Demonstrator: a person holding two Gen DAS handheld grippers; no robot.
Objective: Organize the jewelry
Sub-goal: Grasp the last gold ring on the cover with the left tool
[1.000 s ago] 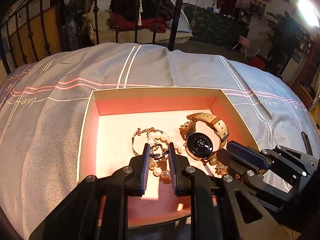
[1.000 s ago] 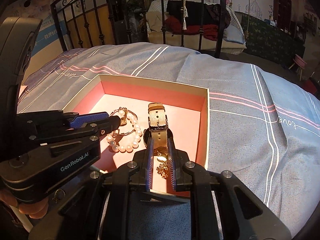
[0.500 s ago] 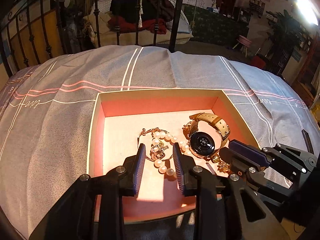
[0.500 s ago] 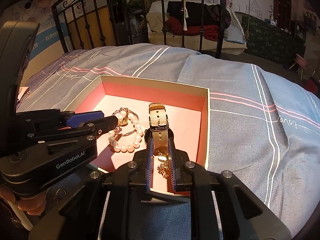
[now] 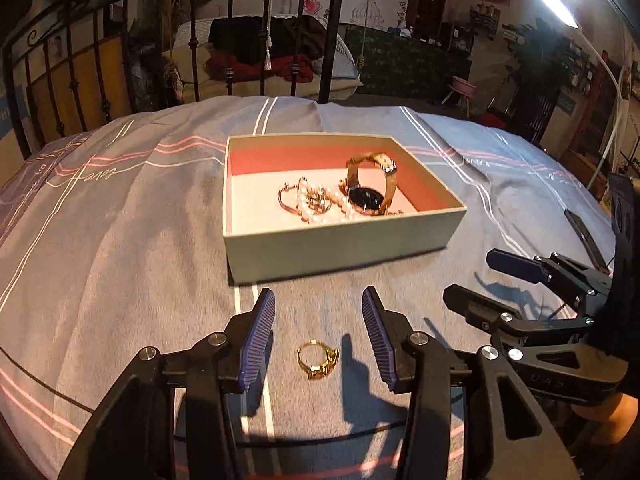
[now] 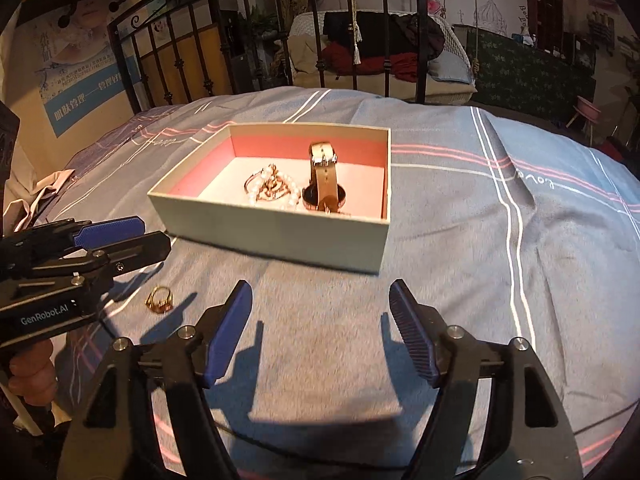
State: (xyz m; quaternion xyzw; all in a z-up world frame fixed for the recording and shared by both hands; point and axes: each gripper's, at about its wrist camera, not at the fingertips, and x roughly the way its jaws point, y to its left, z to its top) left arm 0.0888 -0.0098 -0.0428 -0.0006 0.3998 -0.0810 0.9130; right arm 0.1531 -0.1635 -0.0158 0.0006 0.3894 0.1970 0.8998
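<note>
The left wrist view looks forward and down between the spread fingers of the left gripper (image 5: 319,330), from low over the bedspread (image 5: 120,264). The box (image 5: 340,236) is ahead, a bit far. The right wrist view looks the same way from the right side, over the right gripper (image 6: 321,316). Both views share the box, the gold ring (image 5: 318,360) and the bed rail (image 6: 280,20) far behind.

A box (image 5: 340,236) sits on the bed (image 5: 120,240), holding a watch (image 5: 370,190), pearl bracelet (image 5: 320,204) and bangle (image 5: 288,202). A ring (image 5: 318,359) lies on the bed before the box.
</note>
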